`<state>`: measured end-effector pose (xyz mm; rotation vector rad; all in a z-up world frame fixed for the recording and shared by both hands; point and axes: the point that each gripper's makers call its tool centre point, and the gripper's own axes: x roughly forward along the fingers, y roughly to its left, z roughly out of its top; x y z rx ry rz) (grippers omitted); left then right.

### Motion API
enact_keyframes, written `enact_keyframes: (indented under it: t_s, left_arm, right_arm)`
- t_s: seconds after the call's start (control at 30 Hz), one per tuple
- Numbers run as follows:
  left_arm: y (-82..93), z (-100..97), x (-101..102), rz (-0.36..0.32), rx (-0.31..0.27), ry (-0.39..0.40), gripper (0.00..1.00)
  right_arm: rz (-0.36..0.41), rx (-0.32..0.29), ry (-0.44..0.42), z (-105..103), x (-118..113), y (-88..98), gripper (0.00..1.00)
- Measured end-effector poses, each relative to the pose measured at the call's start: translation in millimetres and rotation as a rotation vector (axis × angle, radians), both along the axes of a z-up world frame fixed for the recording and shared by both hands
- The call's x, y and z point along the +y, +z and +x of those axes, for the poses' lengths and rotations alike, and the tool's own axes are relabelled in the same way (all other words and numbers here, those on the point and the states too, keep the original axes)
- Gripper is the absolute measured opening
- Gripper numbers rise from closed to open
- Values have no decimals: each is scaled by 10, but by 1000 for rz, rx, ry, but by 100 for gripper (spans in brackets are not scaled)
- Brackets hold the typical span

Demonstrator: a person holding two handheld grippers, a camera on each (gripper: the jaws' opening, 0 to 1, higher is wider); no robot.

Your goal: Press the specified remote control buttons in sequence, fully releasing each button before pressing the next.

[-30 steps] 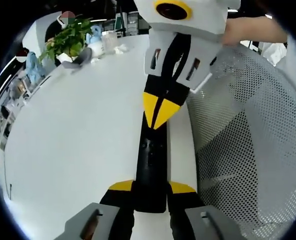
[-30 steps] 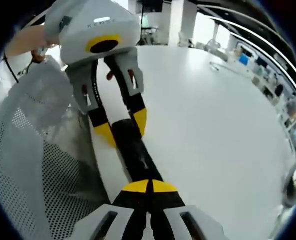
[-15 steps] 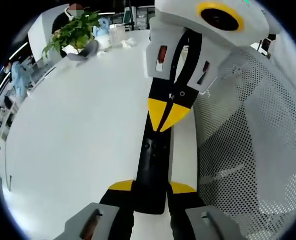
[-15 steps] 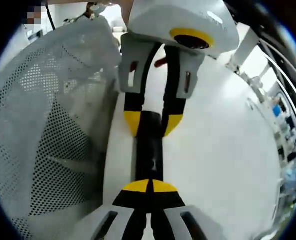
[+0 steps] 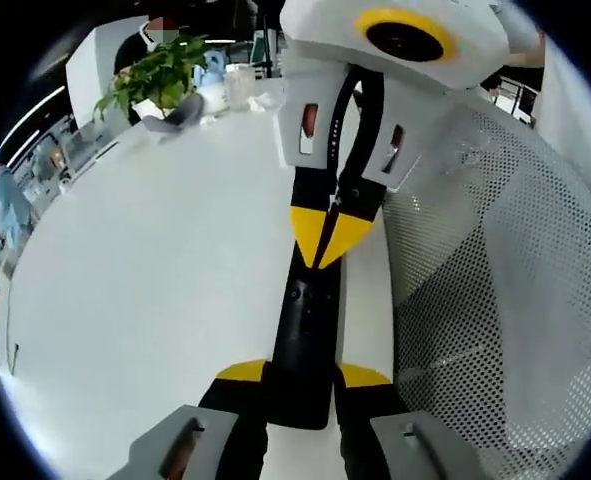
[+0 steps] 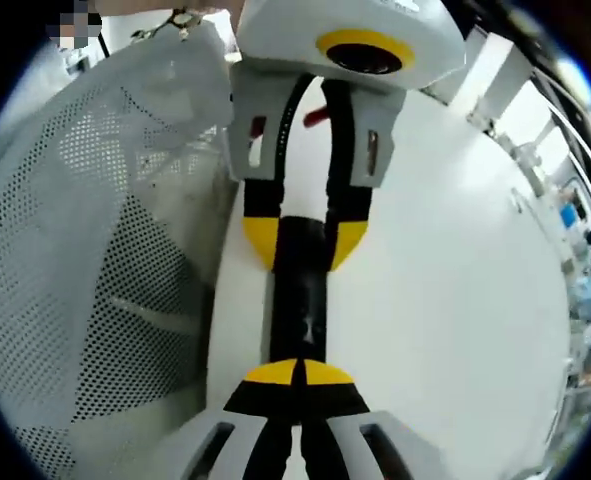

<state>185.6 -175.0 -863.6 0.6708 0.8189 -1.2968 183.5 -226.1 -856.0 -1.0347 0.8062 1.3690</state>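
Lengthwise, a slim black remote (image 5: pixel 305 335) with small dark buttons.

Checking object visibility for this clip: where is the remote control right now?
The black remote control lies on the white table near the mesh chair, held at one end by the left gripper and touched at the other by the right gripper.

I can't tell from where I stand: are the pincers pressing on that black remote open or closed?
Closed. In the left gripper view, the right gripper has its yellow tips together in a point on the remote, which the left gripper clamps on the table.
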Motion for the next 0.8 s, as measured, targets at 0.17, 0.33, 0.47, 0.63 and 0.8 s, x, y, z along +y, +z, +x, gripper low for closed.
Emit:
enact_keyframes:
  t_s: [0.17, 0.33, 0.47, 0.63, 0.8]
  left_arm:
    - [4, -9, 6, -13, -5, 7, 25]
    - [12, -4, 8, -32, 5, 13, 25]
    - [14, -13, -1, -28, 12, 15, 25]
    - [16, -6, 4, -21, 17, 7, 25]
    - [9, -13, 8, 6, 22, -26, 25]
  right_arm:
    - [63, -23, -98, -3, 1, 11, 0]
    - [85, 15, -150, 15, 8, 21, 0]
    - [101, 30, -144, 0, -5, 27, 0]
    - [110, 48, -149, 4, 14, 32, 0]
    - [117, 52, -111, -1, 105, 77, 0]
